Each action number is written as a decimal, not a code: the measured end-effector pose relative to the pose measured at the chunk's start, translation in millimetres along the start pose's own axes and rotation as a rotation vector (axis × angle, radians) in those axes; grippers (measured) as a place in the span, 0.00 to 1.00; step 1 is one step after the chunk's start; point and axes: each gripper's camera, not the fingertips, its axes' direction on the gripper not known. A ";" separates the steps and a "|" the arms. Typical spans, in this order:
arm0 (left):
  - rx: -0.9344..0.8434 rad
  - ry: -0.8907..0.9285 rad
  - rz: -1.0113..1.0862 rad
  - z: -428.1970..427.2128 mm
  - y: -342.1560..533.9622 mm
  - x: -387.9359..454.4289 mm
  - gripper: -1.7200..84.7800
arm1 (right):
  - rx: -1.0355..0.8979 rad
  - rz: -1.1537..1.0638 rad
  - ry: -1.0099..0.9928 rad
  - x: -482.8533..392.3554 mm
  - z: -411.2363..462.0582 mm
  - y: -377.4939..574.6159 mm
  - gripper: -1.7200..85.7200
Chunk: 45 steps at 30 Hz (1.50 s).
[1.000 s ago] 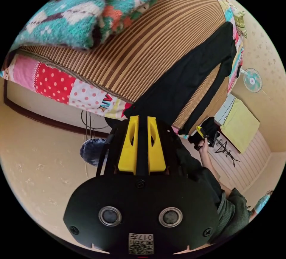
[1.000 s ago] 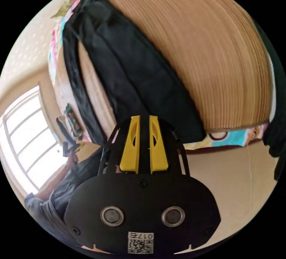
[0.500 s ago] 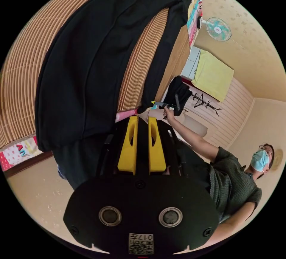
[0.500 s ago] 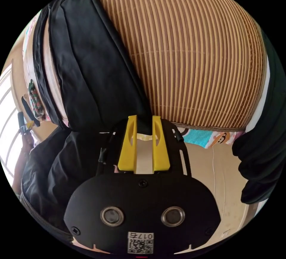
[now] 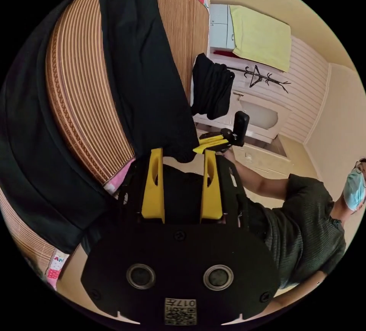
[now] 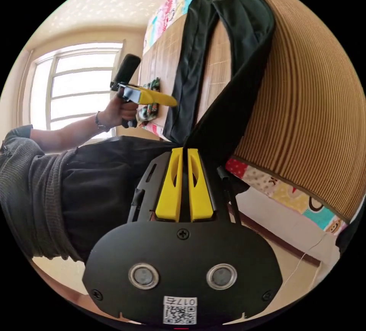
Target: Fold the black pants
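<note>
Right gripper view: black pants (image 6: 228, 91) (pinched)

In the right gripper view, the right gripper (image 6: 184, 152) has its yellow jaws drawn together on a fold of the black pants (image 6: 232, 79), which run from the jaws up across a striped bamboo mat (image 6: 312, 117). The mat covers a bed with a patchwork sheet (image 6: 282, 190) along its edge. To the left, a person's hand (image 6: 118, 112) holds the left gripper (image 6: 171, 101) near the pants' other leg, before a bright window (image 6: 72, 83).
</note>
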 end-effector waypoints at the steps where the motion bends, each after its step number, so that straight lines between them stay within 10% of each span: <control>1: 0.002 -0.020 -0.003 3.9 -4.4 2.8 0.22 | -0.011 -0.036 -0.026 -16.7 9.1 -6.9 0.05; 7: -0.048 -0.151 -0.029 36.6 -25.6 17.8 0.24 | -0.114 -0.169 -0.111 -59.8 66.2 -44.4 0.05; 10: -0.070 -0.371 -0.096 43.2 -18.0 14.3 0.09 | -0.193 -0.234 -0.150 -59.5 87.7 -54.5 0.05; 16: 0.002 -0.179 -0.213 48.0 -6.6 -12.4 0.06 | -0.380 -0.178 -0.191 28.8 86.3 -84.8 0.04; 28: 0.073 -0.032 -0.214 50.2 1.4 -3.0 0.06 | 0.335 0.362 -0.010 242.9 -111.4 -372.8 0.20; 33: 0.073 -0.037 -0.154 46.7 1.8 8.8 0.05 | 0.334 0.438 0.024 258.1 -84.9 -463.0 0.17; 45: 0.180 0.265 -0.250 16.9 69.5 -28.3 0.02 | 0.190 -0.039 1.012 -27.0 95.7 -604.2 0.05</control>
